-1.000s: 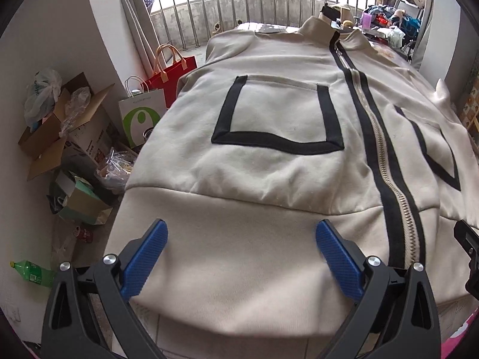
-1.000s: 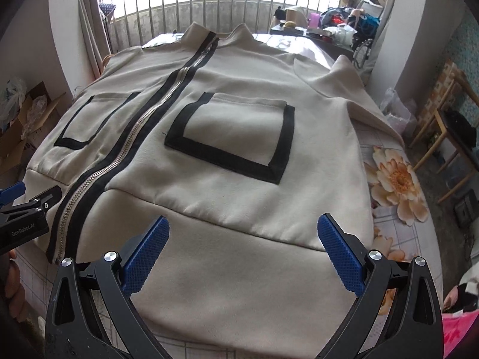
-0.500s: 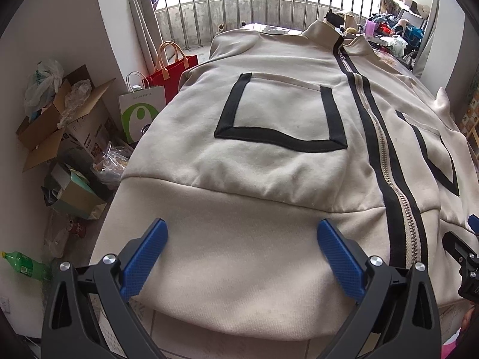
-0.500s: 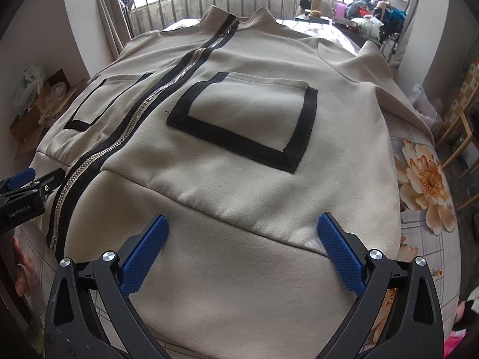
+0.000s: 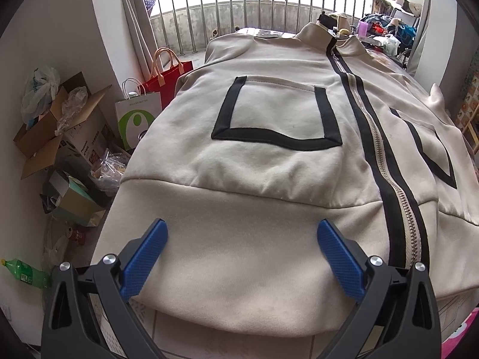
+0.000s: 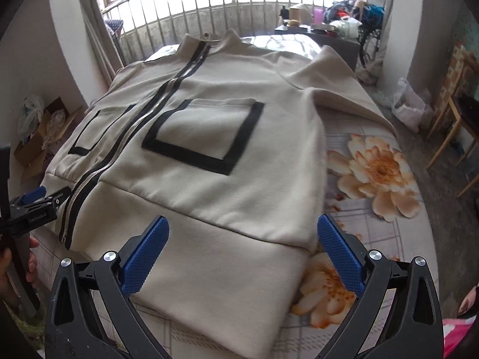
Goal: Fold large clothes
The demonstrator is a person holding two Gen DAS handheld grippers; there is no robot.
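Note:
A large cream zip-up jacket point(image 5: 269, 161) with black-outlined pockets and a black-edged zipper point(image 5: 386, 155) lies flat, front up, collar far away. My left gripper point(image 5: 242, 254) hovers open over the left half of its waistband, nothing between the blue pads. In the right wrist view the same jacket point(image 6: 215, 155) lies on a flowered sheet point(image 6: 377, 167), and my right gripper point(image 6: 243, 254) stands open above the waistband's right corner. The left gripper point(image 6: 39, 200) shows at that view's left edge, held by a hand.
Left of the bed are cardboard boxes point(image 5: 51, 131), paper bags point(image 5: 140, 110), a red bag point(image 5: 167, 74) and a green bottle point(image 5: 27, 272) on the floor. A railing point(image 5: 239, 24) runs behind. A wooden chair point(image 6: 458, 131) stands at the right.
Both grippers have pulled back and risen a little. The right one has shifted right, so the waistband's right corner and more flowered sheet now show. Both stay open.

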